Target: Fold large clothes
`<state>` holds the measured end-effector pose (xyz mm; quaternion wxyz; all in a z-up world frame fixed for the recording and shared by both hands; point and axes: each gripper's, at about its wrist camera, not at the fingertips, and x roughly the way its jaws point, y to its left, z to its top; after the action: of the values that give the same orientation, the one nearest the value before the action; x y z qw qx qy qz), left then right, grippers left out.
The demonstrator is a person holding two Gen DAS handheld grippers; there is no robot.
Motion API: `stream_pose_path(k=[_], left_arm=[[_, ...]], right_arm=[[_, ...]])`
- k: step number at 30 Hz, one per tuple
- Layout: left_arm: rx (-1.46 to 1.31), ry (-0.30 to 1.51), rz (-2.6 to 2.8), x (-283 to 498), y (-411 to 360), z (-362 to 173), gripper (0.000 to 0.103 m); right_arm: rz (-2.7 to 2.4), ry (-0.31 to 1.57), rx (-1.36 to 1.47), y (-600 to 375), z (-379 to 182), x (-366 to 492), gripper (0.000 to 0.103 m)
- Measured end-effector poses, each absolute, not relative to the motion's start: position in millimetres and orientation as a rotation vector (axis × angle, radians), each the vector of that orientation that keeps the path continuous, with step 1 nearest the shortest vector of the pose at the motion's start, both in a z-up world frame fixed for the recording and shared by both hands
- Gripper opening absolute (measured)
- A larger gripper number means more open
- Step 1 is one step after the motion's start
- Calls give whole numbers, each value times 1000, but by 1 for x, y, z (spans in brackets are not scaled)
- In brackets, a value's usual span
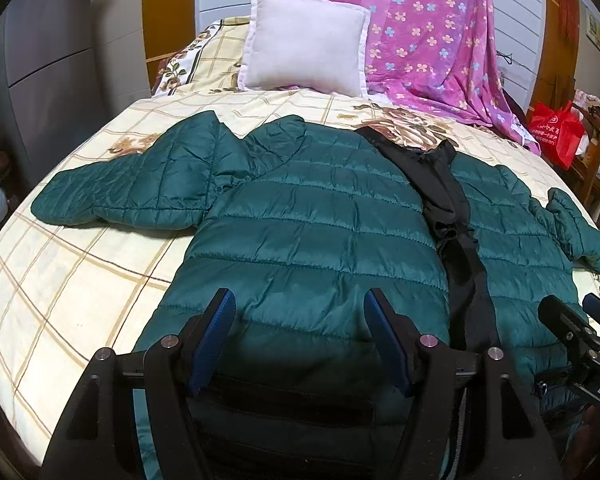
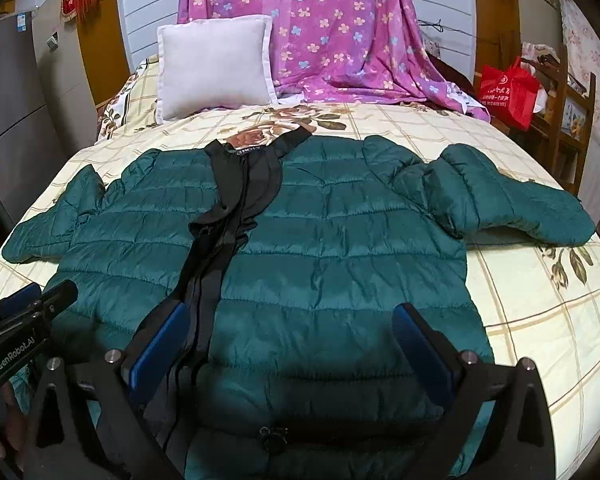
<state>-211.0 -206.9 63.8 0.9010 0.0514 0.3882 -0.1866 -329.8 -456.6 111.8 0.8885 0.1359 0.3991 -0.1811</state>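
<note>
The left gripper (image 1: 300,304) hung with its blue-padded jaws apart and nothing pinched between them, poised over the near hem of the dark green quilted puffer jacket (image 1: 312,216). The right gripper (image 2: 296,320) stood the same way, jaws spread and empty, above the hem on the other side of the black zipper placket (image 2: 236,200).

The jacket lay flat and face up on the cream plaid bedspread with brown roses (image 2: 540,320), its hem toward both grippers and its collar away from them, so its long axis ran straight ahead from the tools toward the white square pillow (image 1: 304,40). The zipper line fell between the two grippers: right of the left gripper, left of the right one.

Its left-side sleeve (image 1: 124,192) reached outward from the left gripper's side, bent at the elbow; the other sleeve (image 2: 512,204) spread off toward the right. Each hand was therefore nearer its own sleeve and front panel, which probably suited a fold inward toward the zipper.
</note>
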Motion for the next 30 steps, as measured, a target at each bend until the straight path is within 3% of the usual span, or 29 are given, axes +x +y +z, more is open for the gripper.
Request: stream_pose_path(k=[30], left_arm=[[123,796,-379,-213,-210,58,43]], right_arm=[[-391,851,315,-462,101,-330,102]])
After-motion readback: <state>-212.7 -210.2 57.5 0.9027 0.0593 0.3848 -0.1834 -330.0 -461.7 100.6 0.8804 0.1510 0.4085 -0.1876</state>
